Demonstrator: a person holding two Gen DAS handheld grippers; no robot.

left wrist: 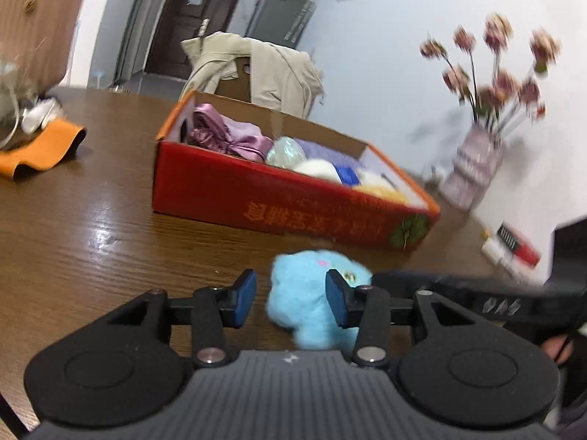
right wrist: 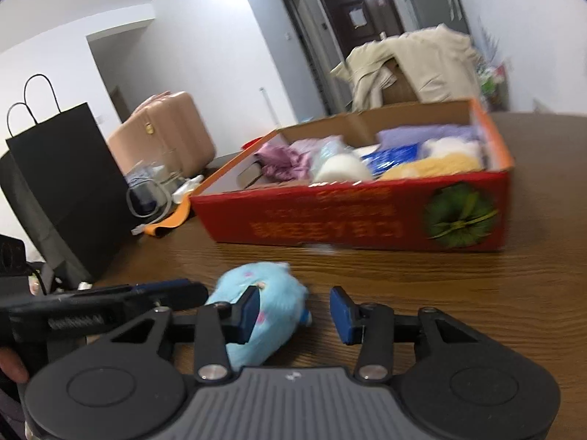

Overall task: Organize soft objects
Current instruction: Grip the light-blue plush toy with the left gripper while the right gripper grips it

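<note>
A light blue plush toy (left wrist: 312, 297) lies on the brown wooden table (left wrist: 91, 227) in front of a red cardboard box (left wrist: 286, 201). The box holds pink satin cloth (left wrist: 227, 134), purple fabric and white and yellow fluffy items. My left gripper (left wrist: 291, 299) is open, with the plush between its blue pads, neither pad pressing it. In the right wrist view the plush (right wrist: 264, 315) lies at the left pad of my open right gripper (right wrist: 295, 311), which holds nothing. The box (right wrist: 367, 216) stands beyond it.
An orange cloth (left wrist: 40, 146) and cables lie at the left. A vase of pink flowers (left wrist: 477, 161) stands at the right by the wall. A black paper bag (right wrist: 69, 183) and a pink suitcase (right wrist: 165, 135) stand left of the table. A beige coat (left wrist: 256, 69) hangs behind the box.
</note>
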